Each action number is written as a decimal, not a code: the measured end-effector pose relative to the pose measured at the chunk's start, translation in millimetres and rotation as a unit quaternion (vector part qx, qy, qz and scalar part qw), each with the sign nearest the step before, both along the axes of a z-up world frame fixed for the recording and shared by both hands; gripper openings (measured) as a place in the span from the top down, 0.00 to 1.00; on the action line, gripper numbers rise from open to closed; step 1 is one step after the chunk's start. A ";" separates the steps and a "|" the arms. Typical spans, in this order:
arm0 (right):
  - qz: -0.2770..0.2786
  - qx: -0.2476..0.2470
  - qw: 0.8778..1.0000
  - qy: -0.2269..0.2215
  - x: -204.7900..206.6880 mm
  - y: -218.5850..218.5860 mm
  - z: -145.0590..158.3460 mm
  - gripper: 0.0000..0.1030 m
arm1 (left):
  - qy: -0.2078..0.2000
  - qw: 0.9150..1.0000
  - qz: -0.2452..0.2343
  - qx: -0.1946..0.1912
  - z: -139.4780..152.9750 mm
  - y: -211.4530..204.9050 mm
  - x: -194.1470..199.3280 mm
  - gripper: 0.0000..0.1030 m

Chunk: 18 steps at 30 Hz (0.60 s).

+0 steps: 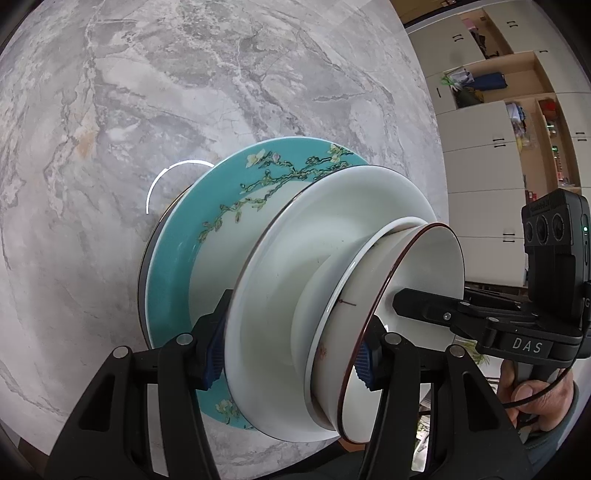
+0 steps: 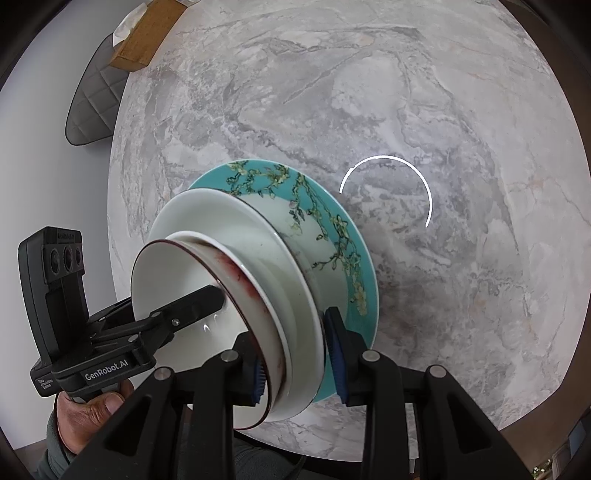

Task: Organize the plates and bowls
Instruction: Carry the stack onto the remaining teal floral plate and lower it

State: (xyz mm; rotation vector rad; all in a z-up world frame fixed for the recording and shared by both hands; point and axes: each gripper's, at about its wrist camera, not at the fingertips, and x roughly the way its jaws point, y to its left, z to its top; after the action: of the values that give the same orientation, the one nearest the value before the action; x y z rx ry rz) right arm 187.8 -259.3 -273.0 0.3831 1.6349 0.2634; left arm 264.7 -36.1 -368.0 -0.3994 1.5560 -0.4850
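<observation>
A stack of dishes sits on a grey marble table (image 1: 184, 92), close to the table's near edge. At the bottom lies a teal plate (image 1: 173, 258) painted with blossoming branches; on it rests a wide white bowl (image 1: 273, 332), and nested inside that are a smaller white bowl (image 1: 332, 295) and a dark-rimmed white bowl (image 1: 424, 266) with reddish smears on its outside. The left claw (image 1: 290, 354) grips one side of the stack, one blue pad pressed beneath the wide white bowl and above the teal plate, the other against the inside of the dark-rimmed bowl. The right claw (image 2: 299, 363) clamps the opposite side the same way, its fingers narrowed onto the nested bowls. Each view shows the other claw reaching into the top bowl, with a hand (image 2: 88, 413) on its handle. A cardboard box (image 2: 147, 33) lies at the table's far edge, and cupboards (image 1: 480, 147) stand beyond the table.
</observation>
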 end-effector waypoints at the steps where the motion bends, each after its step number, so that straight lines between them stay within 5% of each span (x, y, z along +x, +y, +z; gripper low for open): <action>1: 0.000 0.000 1.000 0.001 -0.4 -0.4 -0.6 0.68 | 0.001 1.000 0.001 0.001 -2.1 -0.3 0.2 0.50; 18: 0.000 0.002 1.000 -0.003 1.7 5.6 -6.3 0.68 | -0.009 1.000 0.011 0.005 -2.8 4.9 -2.8 0.51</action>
State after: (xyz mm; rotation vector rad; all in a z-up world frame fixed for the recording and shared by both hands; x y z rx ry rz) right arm 189.6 -253.7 -279.3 0.3864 1.6276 0.2678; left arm 261.9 -31.2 -370.9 -0.4039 1.5341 -0.4624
